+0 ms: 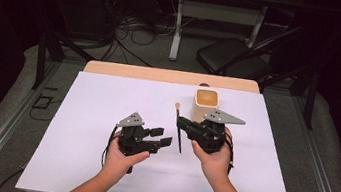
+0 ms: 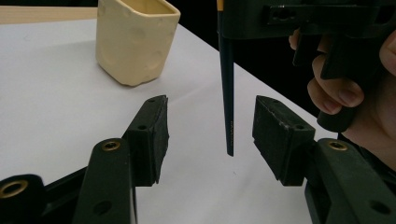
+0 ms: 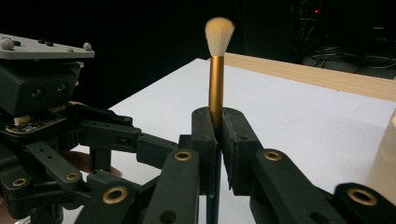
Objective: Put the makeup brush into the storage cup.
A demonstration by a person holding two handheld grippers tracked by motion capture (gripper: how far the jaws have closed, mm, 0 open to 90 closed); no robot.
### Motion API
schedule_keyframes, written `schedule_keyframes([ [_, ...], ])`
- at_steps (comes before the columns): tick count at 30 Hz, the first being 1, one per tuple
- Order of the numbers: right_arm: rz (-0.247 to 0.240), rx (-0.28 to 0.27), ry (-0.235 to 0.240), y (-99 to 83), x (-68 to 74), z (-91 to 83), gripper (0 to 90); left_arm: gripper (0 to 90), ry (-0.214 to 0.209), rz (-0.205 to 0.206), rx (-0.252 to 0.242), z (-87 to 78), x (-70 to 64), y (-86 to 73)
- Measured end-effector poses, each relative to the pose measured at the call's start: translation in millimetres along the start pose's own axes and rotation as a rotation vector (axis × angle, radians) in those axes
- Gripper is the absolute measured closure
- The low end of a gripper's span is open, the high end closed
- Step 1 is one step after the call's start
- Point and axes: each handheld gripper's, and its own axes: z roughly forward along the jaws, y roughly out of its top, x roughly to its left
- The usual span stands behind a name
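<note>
Right gripper (image 3: 218, 140) clamps the brush (image 3: 216, 88) upright, bristles up, near the cup (image 1: 205, 104) by the desk's far edge, tip hanging between the spread-open jaws of the left gripper (image 2: 210, 135), likely for a handover.

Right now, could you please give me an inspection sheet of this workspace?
Surface: white sheet over a wooden table.
Job's things: brush upright, bristles up; cream cup upright at the far side, apparently empty.
Clutter: nothing seen.
Grippers: right gripper shut on the brush handle; left gripper open, its jaws either side of the handle's dark lower end without touching.
Cables: black cable trailing by the left hand; loose cables on the floor beyond.
Surroundings: dark room, black chair, metal frame rails.
</note>
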Motion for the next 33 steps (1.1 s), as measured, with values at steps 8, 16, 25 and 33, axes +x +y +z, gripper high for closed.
schedule_keyframes([
  [8,0.009,-0.013,0.003,-0.5,1.4,0.8,83.5,48.7,-0.009,-0.035,-0.005,3.2,3.5,0.4],
  [16,0.014,-0.021,0.004,-0.7,2.8,1.4,83.5,52.3,-0.016,-0.036,-0.007,6.3,2.7,0.4],
  [25,0.022,-0.028,0.010,-0.8,3.5,1.4,83.5,56.7,-0.032,-0.051,0.001,11.1,0.9,1.0],
  [33,0.014,-0.031,0.013,-1.3,5.1,1.3,83.5,62.5,-0.045,-0.073,0.017,15.5,-0.3,1.8],
])
